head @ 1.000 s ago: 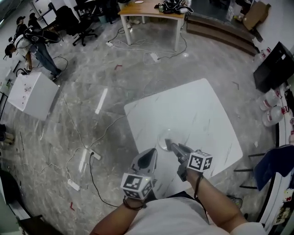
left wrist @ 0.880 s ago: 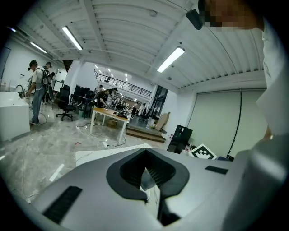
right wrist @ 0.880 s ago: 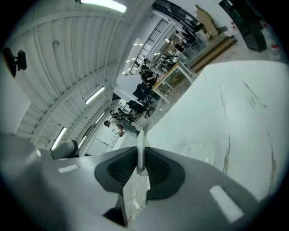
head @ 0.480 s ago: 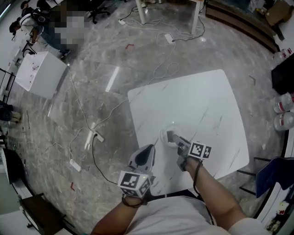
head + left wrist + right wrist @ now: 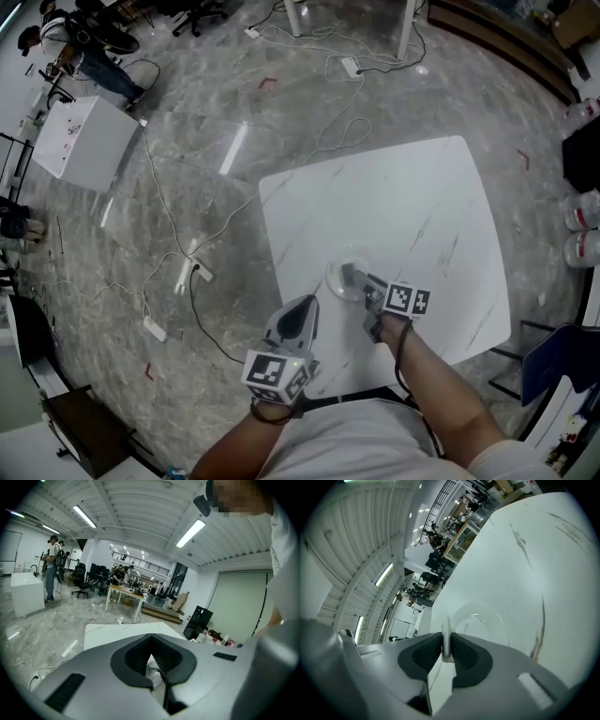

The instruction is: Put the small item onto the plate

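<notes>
A clear glass plate point(image 5: 335, 282) lies on the white table point(image 5: 412, 206) near its front edge. My right gripper point(image 5: 350, 275) reaches over the plate from the near side. In the right gripper view, the right gripper point(image 5: 446, 645) is shut on a thin flat white item point(image 5: 446, 637) held on edge, with the plate point(image 5: 487, 620) just beyond the jaws. My left gripper point(image 5: 304, 306) hovers at the table's front left corner, beside the plate. Its jaws point(image 5: 151, 644) are shut and hold nothing.
Cables and power strips point(image 5: 195, 272) trail over the grey marble floor left of the table. A white box point(image 5: 80, 141) stands at far left with a person point(image 5: 89, 52) near it. Bottles point(image 5: 579, 214) and a blue cloth point(image 5: 562, 352) sit at the right.
The head camera has tilted, so the table sits higher and more central. My right gripper has edged forward over the plate with the item; the left gripper has hardly moved.
</notes>
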A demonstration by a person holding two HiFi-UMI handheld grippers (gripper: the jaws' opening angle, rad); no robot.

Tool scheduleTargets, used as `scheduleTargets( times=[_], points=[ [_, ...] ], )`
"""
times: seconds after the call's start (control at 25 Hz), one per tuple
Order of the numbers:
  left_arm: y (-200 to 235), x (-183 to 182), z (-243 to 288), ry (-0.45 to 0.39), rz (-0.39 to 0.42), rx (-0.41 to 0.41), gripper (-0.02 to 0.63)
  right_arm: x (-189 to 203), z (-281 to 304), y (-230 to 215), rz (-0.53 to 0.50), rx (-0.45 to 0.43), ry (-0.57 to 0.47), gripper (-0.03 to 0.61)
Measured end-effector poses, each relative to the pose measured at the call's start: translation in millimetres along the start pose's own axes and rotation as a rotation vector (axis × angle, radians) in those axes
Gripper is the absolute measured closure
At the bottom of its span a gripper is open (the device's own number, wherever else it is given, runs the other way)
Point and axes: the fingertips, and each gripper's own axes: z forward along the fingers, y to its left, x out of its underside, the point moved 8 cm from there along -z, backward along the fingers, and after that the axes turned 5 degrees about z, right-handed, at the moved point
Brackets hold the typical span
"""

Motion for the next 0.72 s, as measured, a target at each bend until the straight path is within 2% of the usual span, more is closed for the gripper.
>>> scheduleTargets(
  times=[0.16,0.32,0.52,0.64,0.72],
  points=[
    [-2.0,1.0,-0.8,0.006,-0.006,0.007,0.609,-1.6,1.4,0.3,-0.048,0.027,0.012,0.503],
    [-1.5,2.1,0.3,0.008,-0.007,0.012,0.608,-6.5,0.3,-7.2,-0.131,0.116,0.027,0.464],
    [-0.6,3.2,-3.4,0.008,-0.009,0.019,0.609,-3.2,-0.7,-3.2,-0.393,0.261,0.066,0.392],
    [-1.6,4.0,-6.8,0.005,-0.008,0.027,0.609,-1.0,-4.7,-1.1,-0.505,0.334,0.059,0.385],
    [-1.7,3.7,-9.8,0.001,-0.006,0.032,0.609,-0.1,-7.7,4.9,-0.556,0.348,0.038,0.385]
  ],
)
